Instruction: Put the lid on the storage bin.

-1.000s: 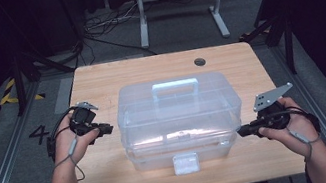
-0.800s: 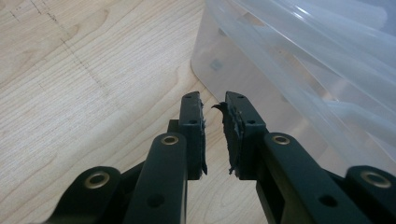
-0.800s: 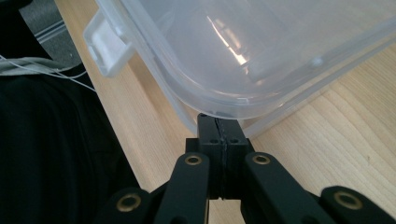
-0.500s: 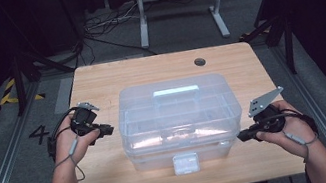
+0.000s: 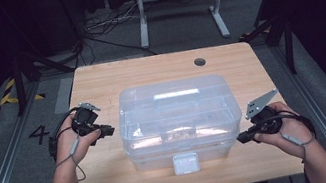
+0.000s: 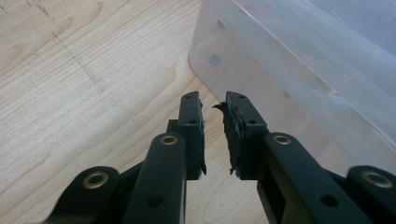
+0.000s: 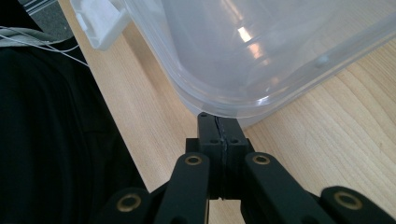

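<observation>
Both grippers flank the clear box [image 5: 176, 119], which sits mid-table with its long axis running left to right: the right gripper [image 5: 241, 137], jaws shut on nothing, nearly touches its near right corner, while the left gripper [image 5: 109, 130], jaws narrowly apart and empty, sits just beside its left end.

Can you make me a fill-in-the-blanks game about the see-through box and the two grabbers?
1. The clear plastic box sits on a ____ table.
2. The right gripper has its jaws ____.
3. The left gripper has a small ____ between its jaws, with nothing in it.
4. The white latch is on the side of the box facing the ____.

Missing words: wooden; shut; gap; person
</observation>
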A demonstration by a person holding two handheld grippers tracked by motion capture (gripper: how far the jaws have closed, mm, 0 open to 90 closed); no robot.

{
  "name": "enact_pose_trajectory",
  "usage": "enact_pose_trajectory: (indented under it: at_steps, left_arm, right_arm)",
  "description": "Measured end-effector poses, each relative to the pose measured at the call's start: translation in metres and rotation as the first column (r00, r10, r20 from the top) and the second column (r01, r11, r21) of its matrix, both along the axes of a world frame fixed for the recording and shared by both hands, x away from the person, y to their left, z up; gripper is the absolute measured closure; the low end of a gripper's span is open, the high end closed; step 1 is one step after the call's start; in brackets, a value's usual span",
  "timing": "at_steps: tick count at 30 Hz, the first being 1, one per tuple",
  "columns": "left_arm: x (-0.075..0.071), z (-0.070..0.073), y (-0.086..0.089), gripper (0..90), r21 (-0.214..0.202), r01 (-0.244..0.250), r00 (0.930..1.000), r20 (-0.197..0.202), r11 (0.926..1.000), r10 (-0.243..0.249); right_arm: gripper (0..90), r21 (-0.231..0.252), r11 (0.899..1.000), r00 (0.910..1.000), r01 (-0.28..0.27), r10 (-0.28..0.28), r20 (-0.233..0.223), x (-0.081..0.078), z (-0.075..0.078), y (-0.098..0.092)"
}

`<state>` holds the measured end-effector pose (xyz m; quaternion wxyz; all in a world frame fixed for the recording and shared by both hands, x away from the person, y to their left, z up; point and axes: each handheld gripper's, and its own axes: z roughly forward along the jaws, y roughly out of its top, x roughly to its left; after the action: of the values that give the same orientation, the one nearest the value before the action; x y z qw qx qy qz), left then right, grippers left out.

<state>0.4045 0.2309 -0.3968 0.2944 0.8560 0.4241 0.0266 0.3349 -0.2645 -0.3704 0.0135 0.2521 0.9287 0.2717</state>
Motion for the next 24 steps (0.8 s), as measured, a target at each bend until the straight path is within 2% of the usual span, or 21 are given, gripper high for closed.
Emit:
enact_pose_trajectory:
  at_steps: [18,21,24]
  left_arm:
    - [0.0009,-0.0014,-0.0002,77.1,0.007,0.008,0.9999,-0.007,0.9999,-0.008]
    - [0.0007,-0.0016,0.0000,77.4,0.005,0.008,1.0000,-0.005,1.0000,-0.008]
    - [0.0010,-0.0017,0.0001,77.3,0.007,0.010,0.9999,-0.006,0.9999,-0.010]
  right_arm:
    - [90.0,-0.028,1.000,0.9998,-0.008,0.008,-0.016,0.0002,-0.0032,0.0016]
    - [90.0,-0.052,0.999,0.9996,-0.015,0.014,-0.023,0.0000,-0.0048,0.0025]
    - [90.0,-0.054,0.998,0.9995,-0.022,0.021,-0.023,-0.0003,-0.0053,0.0026]
